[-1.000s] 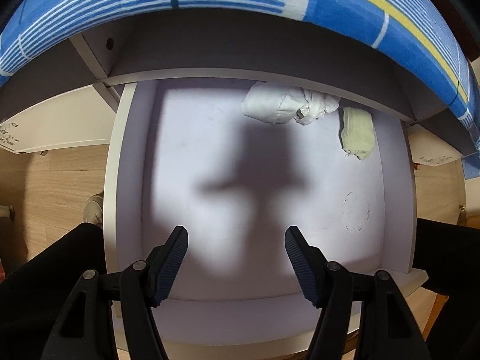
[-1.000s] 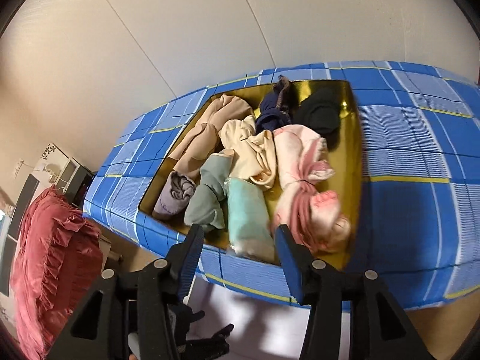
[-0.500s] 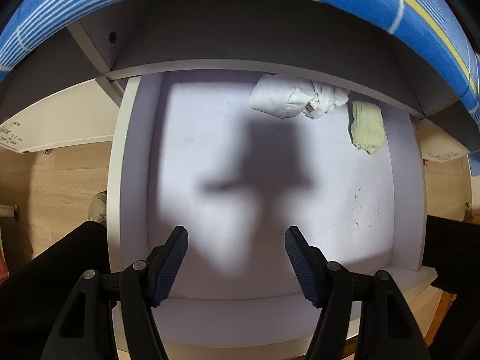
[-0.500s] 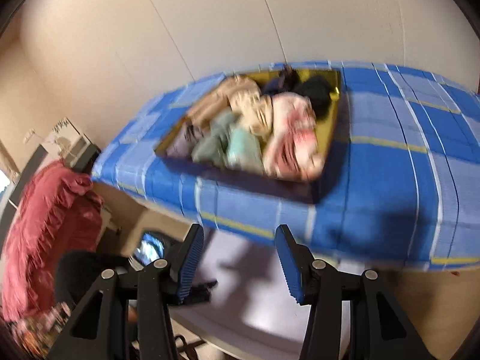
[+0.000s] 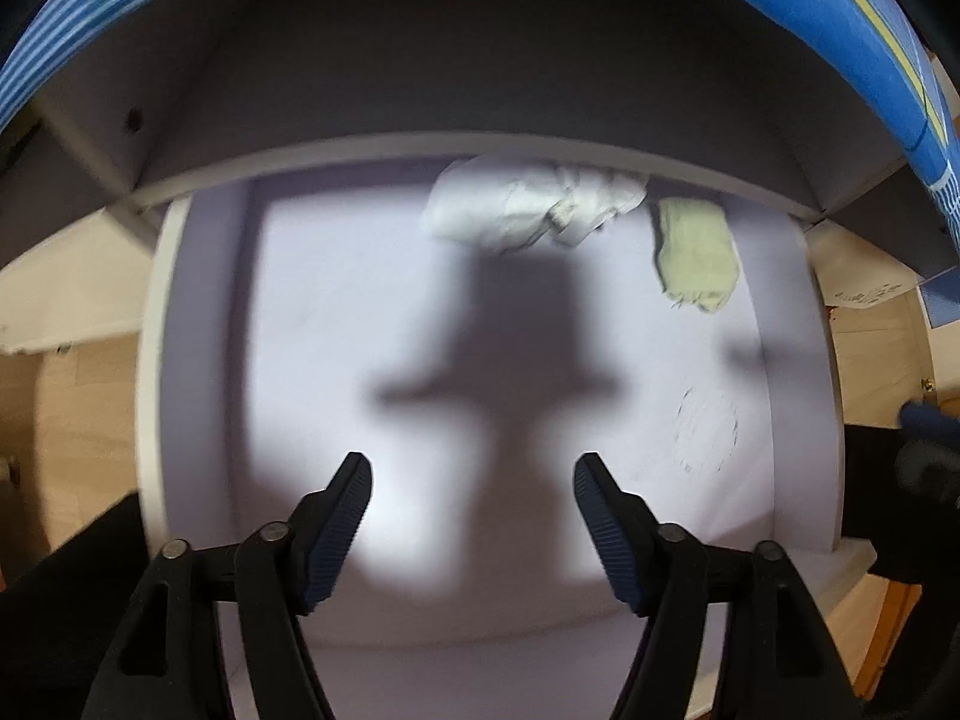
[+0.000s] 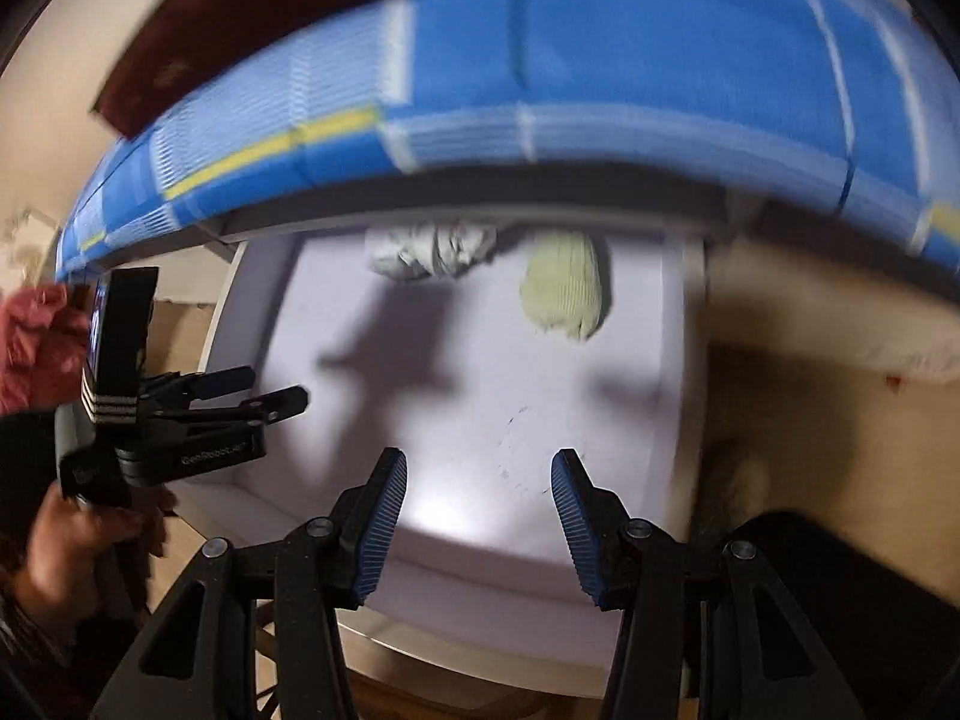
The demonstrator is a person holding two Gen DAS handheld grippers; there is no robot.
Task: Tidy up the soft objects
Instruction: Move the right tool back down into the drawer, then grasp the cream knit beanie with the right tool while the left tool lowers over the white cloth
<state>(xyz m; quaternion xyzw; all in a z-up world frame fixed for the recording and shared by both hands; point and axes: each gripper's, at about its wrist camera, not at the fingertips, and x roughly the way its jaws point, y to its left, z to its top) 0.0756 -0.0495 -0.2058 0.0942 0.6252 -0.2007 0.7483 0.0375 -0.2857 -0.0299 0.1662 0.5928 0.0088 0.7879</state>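
Note:
A white pull-out drawer [image 5: 198, 372] [image 6: 678, 372] lies open under the bed. At its back lie a crumpled white cloth [image 5: 528, 210] [image 6: 432, 249] and, to the right of it, a folded pale green cloth [image 5: 696, 255] [image 6: 564, 291]. My left gripper [image 5: 473, 477] hangs over the drawer's front half, its jaws opening with nothing between them; the right wrist view shows it [image 6: 264, 390] at the drawer's left edge, held by a hand [image 6: 78, 540]. My right gripper [image 6: 479, 471] points down over the drawer's front, open and empty.
The bed's blue checked cover [image 5: 840, 30] [image 6: 600, 60] overhangs the drawer's back. A red cushion [image 6: 30, 336] sits at the far left. Wooden floor [image 5: 60, 408] flanks the drawer. Dark trouser legs [image 5: 54, 612] stand at the frame's lower corners.
My right gripper dropped from above the bed, where a tray of folded clothes showed, down to the open drawer. My left gripper's jaws spread wider and it shifted slightly over the drawer.

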